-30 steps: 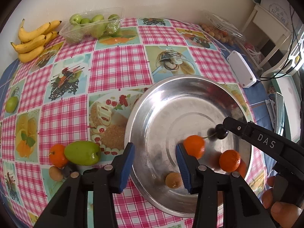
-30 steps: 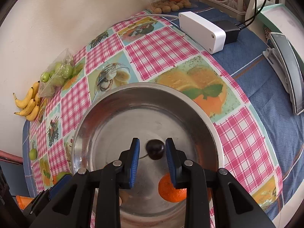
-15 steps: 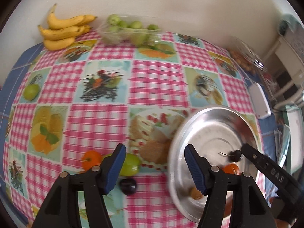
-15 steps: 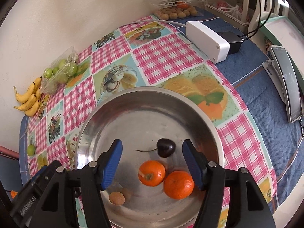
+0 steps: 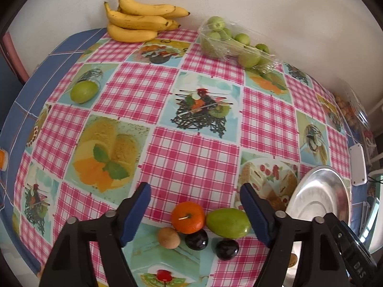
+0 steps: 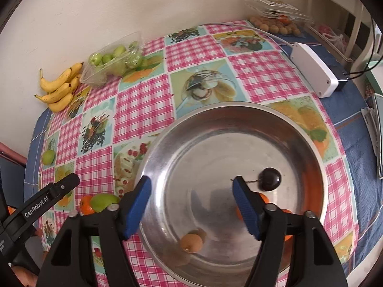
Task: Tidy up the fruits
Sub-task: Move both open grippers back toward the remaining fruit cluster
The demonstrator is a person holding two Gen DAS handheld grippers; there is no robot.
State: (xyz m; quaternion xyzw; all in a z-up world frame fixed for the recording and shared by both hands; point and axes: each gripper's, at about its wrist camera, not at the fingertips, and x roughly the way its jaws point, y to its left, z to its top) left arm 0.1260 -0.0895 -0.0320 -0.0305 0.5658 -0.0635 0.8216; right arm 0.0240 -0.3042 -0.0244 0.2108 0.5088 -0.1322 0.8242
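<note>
My left gripper is open and empty above a cluster of fruit on the tablecloth: an orange, a green mango, two dark cherries and a small brown fruit. My right gripper is open and empty over the steel bowl. In the bowl lie a dark cherry, a small brown fruit and oranges partly hidden behind my right finger. The bowl also shows in the left wrist view.
Bananas and a clear pack of green fruit lie at the far wall. A lone green fruit sits at the left. A white adapter box and a tray of small brown fruit are at the right.
My left gripper swung left from over the bowl to the fruit cluster and opened wider. My right gripper opened and let the cherry go into the bowl, then drew back.
</note>
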